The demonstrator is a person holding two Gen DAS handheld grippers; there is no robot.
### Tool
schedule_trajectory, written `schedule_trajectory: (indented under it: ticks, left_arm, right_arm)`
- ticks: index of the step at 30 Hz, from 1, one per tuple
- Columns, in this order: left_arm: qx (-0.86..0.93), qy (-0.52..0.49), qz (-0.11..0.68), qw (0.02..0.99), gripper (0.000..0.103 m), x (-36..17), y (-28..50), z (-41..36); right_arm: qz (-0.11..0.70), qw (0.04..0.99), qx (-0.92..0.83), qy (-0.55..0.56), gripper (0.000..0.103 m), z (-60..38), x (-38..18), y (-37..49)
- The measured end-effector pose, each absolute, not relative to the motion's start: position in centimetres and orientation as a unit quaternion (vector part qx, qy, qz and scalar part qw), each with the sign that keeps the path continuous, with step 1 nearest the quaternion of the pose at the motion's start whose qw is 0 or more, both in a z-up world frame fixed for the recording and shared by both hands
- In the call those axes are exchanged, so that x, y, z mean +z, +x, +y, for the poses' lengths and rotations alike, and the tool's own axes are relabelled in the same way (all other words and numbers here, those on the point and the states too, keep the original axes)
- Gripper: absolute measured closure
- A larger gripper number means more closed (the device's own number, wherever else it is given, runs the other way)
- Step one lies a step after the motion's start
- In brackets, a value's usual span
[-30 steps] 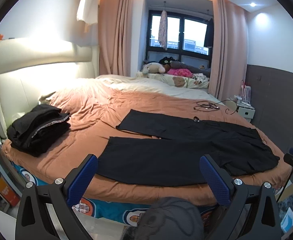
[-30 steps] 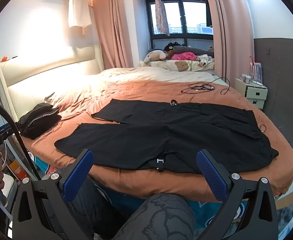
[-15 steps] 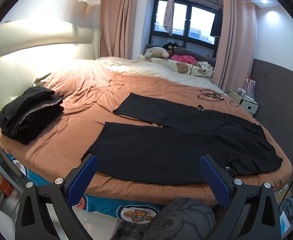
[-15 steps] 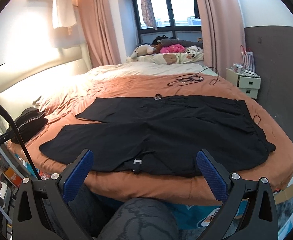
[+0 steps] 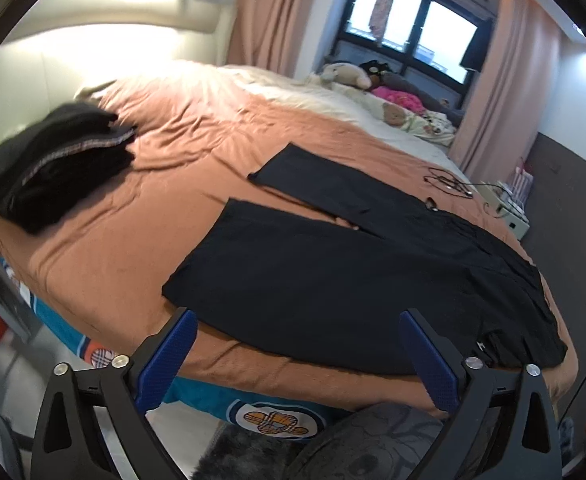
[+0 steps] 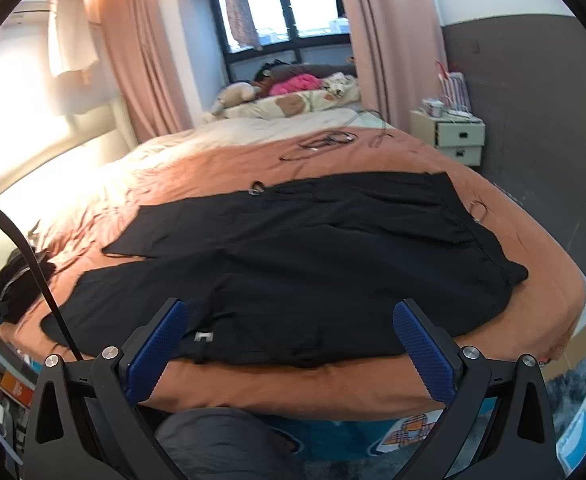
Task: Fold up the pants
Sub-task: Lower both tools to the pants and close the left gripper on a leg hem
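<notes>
Black pants (image 5: 333, 276) lie spread flat on the orange bedcover (image 5: 141, 216), legs pointing left and waist at the right near the bed's front edge. My left gripper (image 5: 297, 356) hangs open just short of the near leg's hem, holding nothing. In the right wrist view the same pants (image 6: 313, 256) fill the middle of the bed, with a small metal clasp (image 6: 203, 336) at the near edge. My right gripper (image 6: 289, 348) stands open over the front edge by the crotch and waist, nothing between its blue pads.
A pile of folded dark clothes (image 5: 53, 164) sits at the bed's left end. Cables (image 6: 325, 140) lie on the far side, plush toys (image 6: 249, 94) by the window. A small nightstand (image 6: 449, 136) stands at the right wall. A person's knee (image 6: 221, 444) shows below.
Both grippers have moved closer to the bed and tilted down toward the pants' near edge. The pants have not moved, and both grippers stay open.
</notes>
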State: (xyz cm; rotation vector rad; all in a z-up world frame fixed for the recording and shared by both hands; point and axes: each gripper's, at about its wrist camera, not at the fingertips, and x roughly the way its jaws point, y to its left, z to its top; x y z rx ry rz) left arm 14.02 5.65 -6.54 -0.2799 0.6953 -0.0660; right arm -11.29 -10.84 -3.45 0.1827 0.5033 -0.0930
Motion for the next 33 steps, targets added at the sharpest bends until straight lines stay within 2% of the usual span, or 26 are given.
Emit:
schedule_trajectory:
  ticks: [5, 13, 22, 25, 28, 30, 33]
  left_arm:
    - [-0.02, -0.165, 0.365, 0.916, 0.01, -8.5, 16.1, 7.3]
    - [0.006, -0.227, 0.407, 0.885, 0.015, -12.2, 19.4, 10.3]
    - [0.032, -0.277, 0.449, 0.849, 0.031, -16.7, 21.7, 12.3]
    - [0.042, -0.274, 0.448, 0.85, 0.038, -17.5, 22.3, 12.8]
    - [0.056, -0.264, 0.446, 0.853, 0.055, -17.3, 23.0, 13.2]
    - [0.067, -0.264, 0.449, 0.851, 0.076, -17.4, 23.2, 13.5]
    - [0.072, -0.278, 0.44, 0.851, 0.09, -17.3, 23.2, 14.0]
  right_arm:
    - [0.263, 0.957, -0.062, 0.107, 0.0, -11.7, -3.9, -9.7]
    - [0.292, 0.944, -0.081, 0.128, 0.006, -12.9, -4.4, -6.7]
    - [0.316, 0.928, -0.112, 0.161, 0.008, -15.8, -5.5, -4.7]
    - [0.324, 0.922, -0.125, 0.172, 0.012, -16.7, -5.7, -4.2]
    - [0.327, 0.916, -0.137, 0.187, 0.013, -17.5, -6.1, -4.2]
    - [0.331, 0.91, -0.151, 0.197, 0.013, -18.4, -6.3, -4.3]
    - [0.326, 0.905, -0.167, 0.215, 0.013, -19.8, -6.4, -4.8]
